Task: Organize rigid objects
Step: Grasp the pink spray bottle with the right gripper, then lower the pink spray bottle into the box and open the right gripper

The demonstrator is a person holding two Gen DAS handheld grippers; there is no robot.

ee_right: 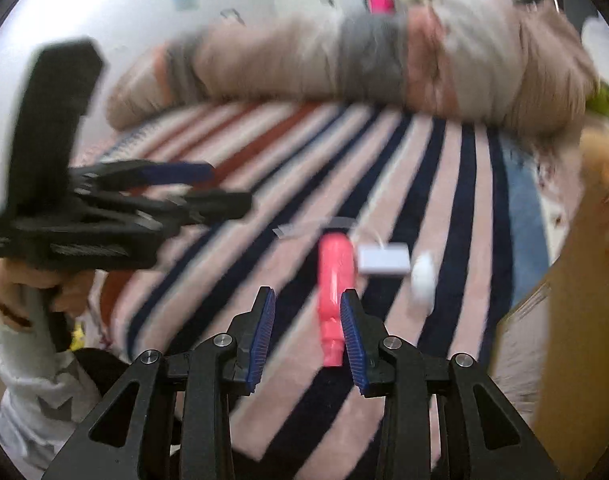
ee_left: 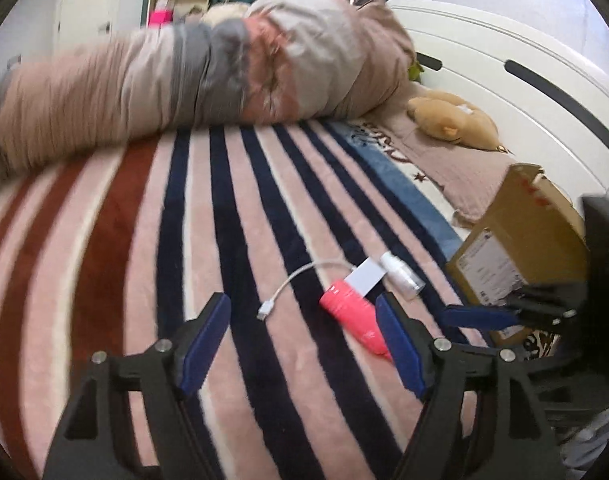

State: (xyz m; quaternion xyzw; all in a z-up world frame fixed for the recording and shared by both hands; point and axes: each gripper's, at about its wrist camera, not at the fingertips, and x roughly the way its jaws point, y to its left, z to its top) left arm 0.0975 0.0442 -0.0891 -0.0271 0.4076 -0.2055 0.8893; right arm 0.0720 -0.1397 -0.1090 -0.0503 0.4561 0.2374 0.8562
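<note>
A home bedroom: striped blanket (ee_left: pixel 264 208) on a bed, rolled duvet (ee_left: pixel 208 72), plush toy (ee_left: pixel 452 120).

Plush striped blanket (ee_left: pixel 264 208), glossy pink plastic bottle (ee_left: pixel 354 316), matt brown cardboard box (ee_left: pixel 520 240).

Cardboard box (ee_left: pixel 520 248) crowding bottle's (ee_left: pixel 354 316) right

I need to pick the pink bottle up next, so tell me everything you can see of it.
The pink bottle looks like smooth coral-pink plastic, with a wide round body narrowing to a short neck. It lies on its side on the striped blanket. A small white adapter box sits close by its wide end; whether they touch is unclear. Its neck points towards the right gripper, near one blue finger, not between the fingers. Nothing grips it.
</note>
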